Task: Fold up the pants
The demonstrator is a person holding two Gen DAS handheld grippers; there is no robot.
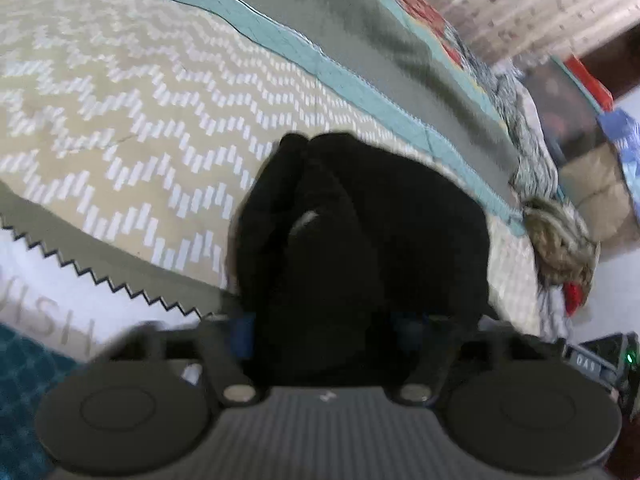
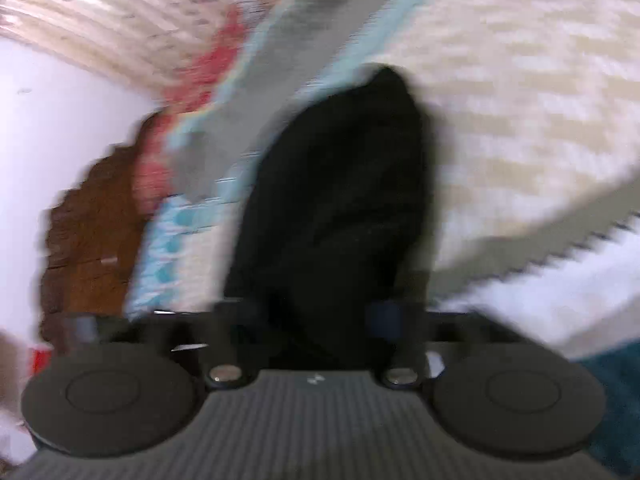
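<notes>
The black pants [image 1: 380, 220] lie bunched on a beige bedspread [image 1: 120, 120] with white zigzag marks. In the left wrist view the dark cloth fills the gap between the blue pads [image 1: 242, 336], and my left gripper [image 1: 324, 332] is shut on it. The right wrist view is blurred. There the pants [image 2: 352, 180] run as a dark ridge from the bedspread [image 2: 520, 100] down into my right gripper [image 2: 312, 320], which is shut on the cloth. The fingertips of both grippers are hidden in the fabric.
A teal band [image 1: 280, 40] and a grey strip border the bedspread. Crumpled patterned cloth [image 1: 560, 240] lies at the bed's right end. A teal rug [image 1: 24, 380] shows at the lower left. Brown wooden furniture [image 2: 92, 232] stands by a white wall.
</notes>
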